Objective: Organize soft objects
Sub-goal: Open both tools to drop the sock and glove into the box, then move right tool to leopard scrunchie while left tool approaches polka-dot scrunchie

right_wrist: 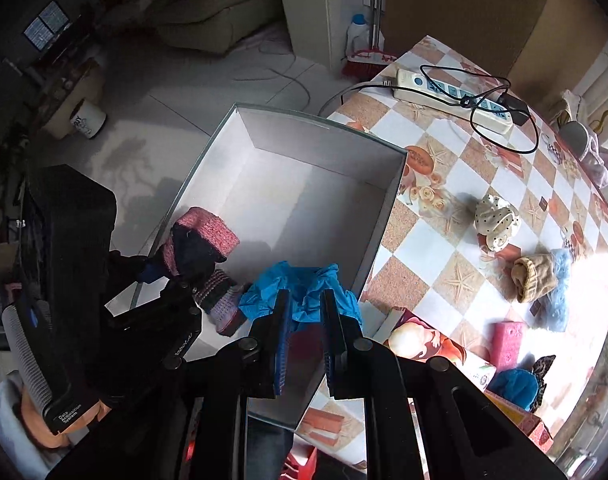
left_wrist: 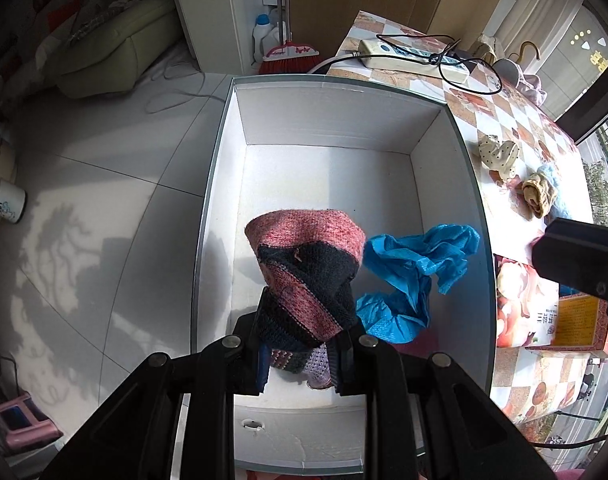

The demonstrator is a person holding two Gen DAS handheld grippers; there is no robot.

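We see left gripper (left_wrist: 300, 364) clamped on knitted sock (left_wrist: 304, 264) | right gripper (right_wrist: 306, 344) clamped on blue cloth (right_wrist: 300, 284) | both over white box (left_wrist: 336, 128) near edge.

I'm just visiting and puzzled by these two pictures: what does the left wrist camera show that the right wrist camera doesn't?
Only the left wrist view shows the full white floor of the box and the pink bin on the floor tiles.

Only the right wrist view shows the pink sponge and the dark blue soft item at the table's near edge.

Both show the striped knitted sock held in the left gripper, the blue plastic cover in the right gripper, the power strip, and the polka-dot and tan socks on the table.
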